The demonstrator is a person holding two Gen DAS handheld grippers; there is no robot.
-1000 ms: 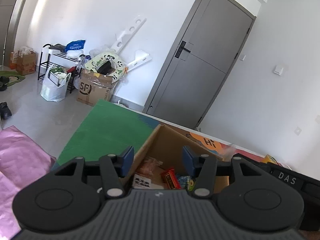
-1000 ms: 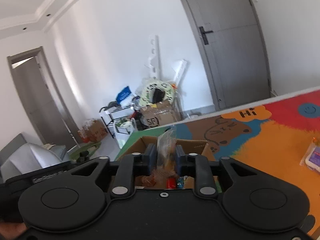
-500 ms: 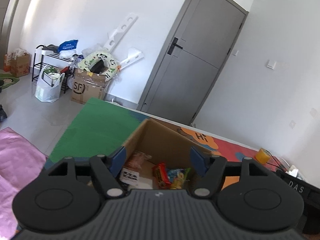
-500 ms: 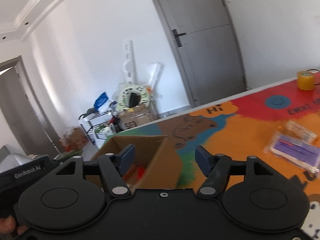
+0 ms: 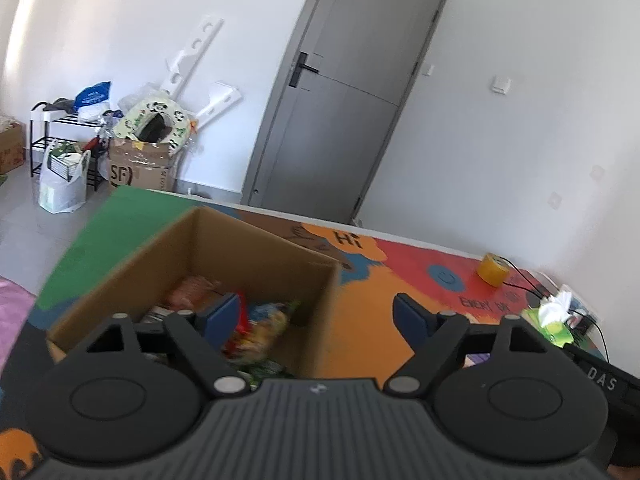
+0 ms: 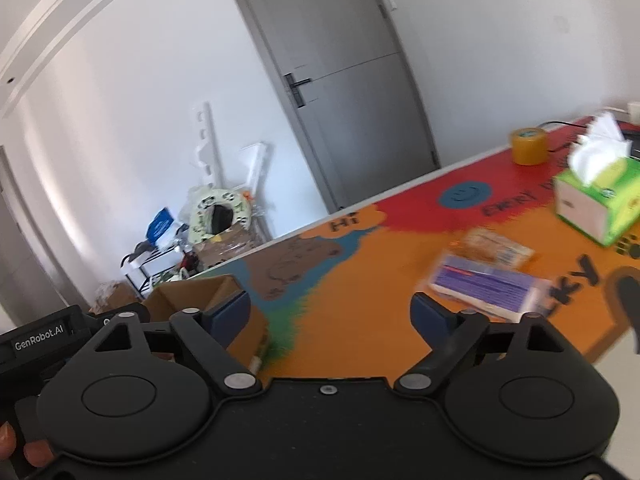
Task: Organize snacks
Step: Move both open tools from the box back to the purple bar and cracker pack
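On my left wrist feed, the left gripper (image 5: 316, 310) has its jaws spread wide with nothing between them. It hangs over the near right corner of the cardboard box (image 5: 256, 246), which sits open at the left end of the colourful table mat (image 5: 368, 292) — the green corner of the mat runs behind it. Inside the box I can see a heap of snack packets (image 5: 256, 326) in red, yellow and blue wrappers (too blurred to read). Toward the far right edge of the mat stands a roll of yellow tape (image 5: 493, 269), and a green tissue box (image 5: 554, 322) sits near the right edge.

On my right wrist feed, the right gripper (image 6: 331, 312) is also wide open and holding nothing. It hovers above the orange middle of the mat, with the cardboard box just beside its left finger at the mat's left end. Ahead and to the right lies a purple snack packet (image 6: 486, 290) flat on the mat — a paler clear-wrapped snack (image 6: 496, 248) lies touching or just behind it. The tissue box stands near the right edge, the tape roll by the far edge.
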